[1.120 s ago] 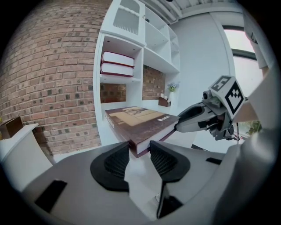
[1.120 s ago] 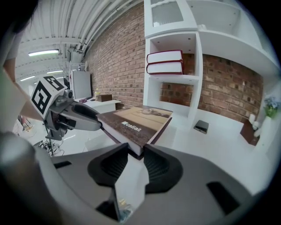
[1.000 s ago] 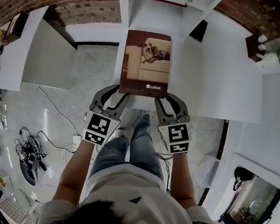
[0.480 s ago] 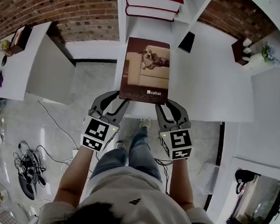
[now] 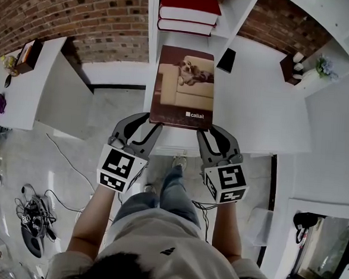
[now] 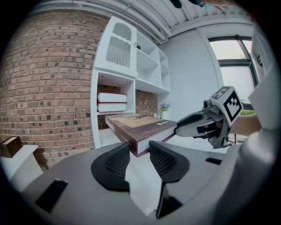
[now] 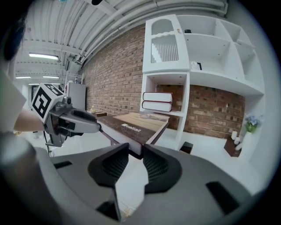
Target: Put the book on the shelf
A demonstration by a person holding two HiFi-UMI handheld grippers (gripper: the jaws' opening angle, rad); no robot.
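A brown hardcover book [image 5: 184,86] with a dog on a sofa on its cover lies flat in the air, held by its two near corners. My left gripper [image 5: 146,123] grips the near left corner, its pads against the book [image 6: 140,125]. My right gripper [image 5: 212,132] is on the near right corner; its jaws are closing with the book [image 7: 140,123] between them and the pads touching it. Straight ahead stands the white shelf unit [image 6: 115,92], where two red-and-white books [image 6: 112,102] lie stacked in an open compartment.
White counters run to the left [image 5: 23,89] and right [image 5: 266,100] of the shelf, against a brick wall [image 5: 94,11]. A small dark box [image 5: 226,60] stands beside the shelf foot, and a potted plant [image 5: 322,66] further right. Cables [image 5: 35,210] lie on the floor at left.
Both grippers and the book have come closer to the shelf; the stacked red books now show more fully at the top. The hold on the two corners is unchanged.
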